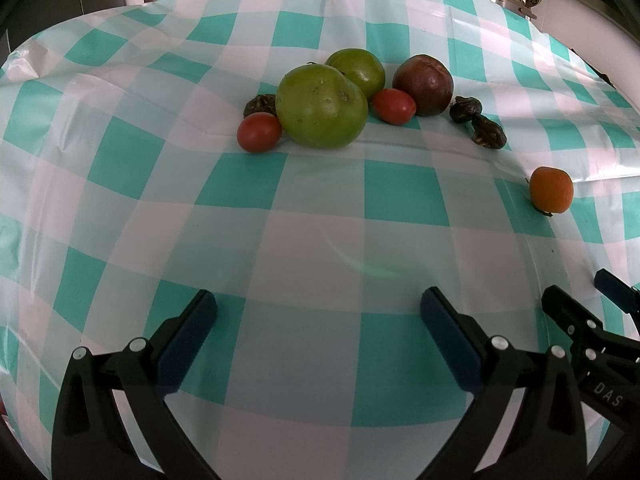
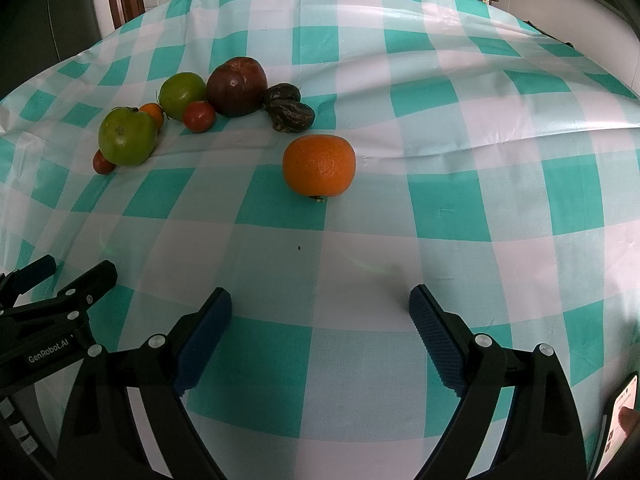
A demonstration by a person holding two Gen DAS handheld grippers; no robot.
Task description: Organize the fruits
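Both wide open, holding nothing – left gripper (image 1: 318,312) facing the fruit cluster (image 1: 322,106), right gripper (image 2: 320,308) facing the lone orange (image 2: 319,165) on checkered tablecloth (image 2: 440,140).

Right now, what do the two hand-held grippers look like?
Both look alike: black plastic frames with silver rivets and two fingers faced with dark blue ribbed pads. The left hand-held gripper carries white "GenRobot.AI" lettering on its side, seen from the right wrist view. The right hand-held gripper shows "DAS". No cables or sleeves are visible.

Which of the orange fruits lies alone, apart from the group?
The large orange, in front of the right hand-held gripper; the smaller orange fruit is tucked among the green ones.
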